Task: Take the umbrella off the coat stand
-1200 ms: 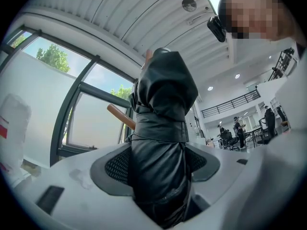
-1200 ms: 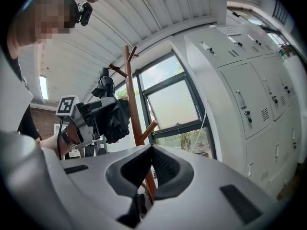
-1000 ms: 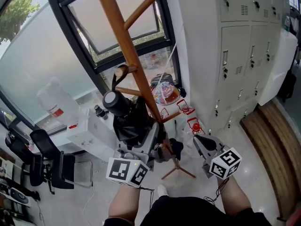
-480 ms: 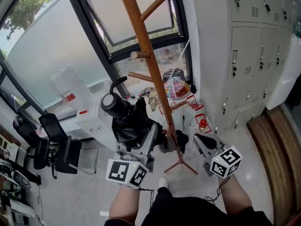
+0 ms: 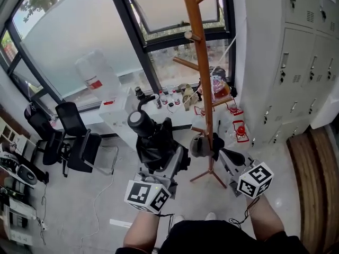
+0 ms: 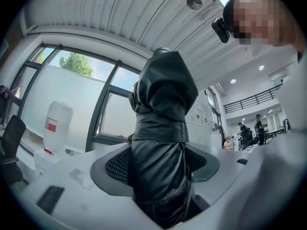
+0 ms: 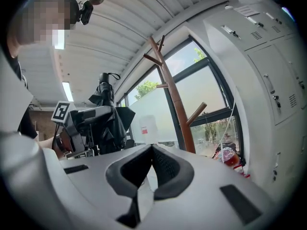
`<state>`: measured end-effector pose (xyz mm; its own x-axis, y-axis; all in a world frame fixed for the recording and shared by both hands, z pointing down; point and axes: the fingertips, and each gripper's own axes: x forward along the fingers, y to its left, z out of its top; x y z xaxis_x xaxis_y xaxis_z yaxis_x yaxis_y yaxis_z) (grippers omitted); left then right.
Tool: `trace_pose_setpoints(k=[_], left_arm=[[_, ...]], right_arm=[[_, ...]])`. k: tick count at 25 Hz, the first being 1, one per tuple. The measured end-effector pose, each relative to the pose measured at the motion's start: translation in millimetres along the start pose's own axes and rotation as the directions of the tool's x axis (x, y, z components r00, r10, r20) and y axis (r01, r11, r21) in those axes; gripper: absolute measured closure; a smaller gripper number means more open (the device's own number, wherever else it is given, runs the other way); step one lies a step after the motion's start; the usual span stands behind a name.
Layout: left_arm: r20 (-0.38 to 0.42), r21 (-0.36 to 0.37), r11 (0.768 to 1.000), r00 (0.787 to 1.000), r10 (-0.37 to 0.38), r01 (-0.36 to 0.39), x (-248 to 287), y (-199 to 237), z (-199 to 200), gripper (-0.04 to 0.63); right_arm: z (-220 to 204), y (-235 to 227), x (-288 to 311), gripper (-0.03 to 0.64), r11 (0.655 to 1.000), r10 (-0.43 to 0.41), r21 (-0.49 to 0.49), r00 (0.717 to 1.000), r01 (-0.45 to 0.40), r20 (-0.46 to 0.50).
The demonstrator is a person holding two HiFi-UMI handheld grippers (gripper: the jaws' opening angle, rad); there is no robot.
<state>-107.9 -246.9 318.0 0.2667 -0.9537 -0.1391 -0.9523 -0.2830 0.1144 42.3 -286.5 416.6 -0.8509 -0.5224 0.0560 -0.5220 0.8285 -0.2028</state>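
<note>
left gripper (image 6: 158, 169) fingers clamp glossy black folded umbrella (image 5: 152, 142) beside slim wooden coat stand (image 5: 200, 73); right gripper (image 7: 152, 151) fingers together, empty.

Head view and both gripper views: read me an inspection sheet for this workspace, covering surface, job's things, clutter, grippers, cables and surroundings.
Surface: pale glossy floor; no worktop in use.
Job's things: black folded umbrella held left of the brown wooden coat stand, clear of its pegs.
Clutter: small items on the white low counter; colourful bag behind the stand.
Grippers: left gripper shut on the umbrella; right gripper shut, nothing between its jaws.
Cables: thin cable loose on the floor.
Surroundings: large windows, pale metal lockers, black office chairs, clear water jug.
</note>
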Motion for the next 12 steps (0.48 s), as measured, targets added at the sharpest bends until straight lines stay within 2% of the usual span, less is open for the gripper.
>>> trace_pose_setpoints(k=[12], left_arm=[[-0.154,-0.050,0.999,0.988,-0.002,-0.006,-80,44,-52,0.301]], right_arm=[[-23,73,51,0.563,0.999,0.046,0.000,0.998,-0.046,-0.039]])
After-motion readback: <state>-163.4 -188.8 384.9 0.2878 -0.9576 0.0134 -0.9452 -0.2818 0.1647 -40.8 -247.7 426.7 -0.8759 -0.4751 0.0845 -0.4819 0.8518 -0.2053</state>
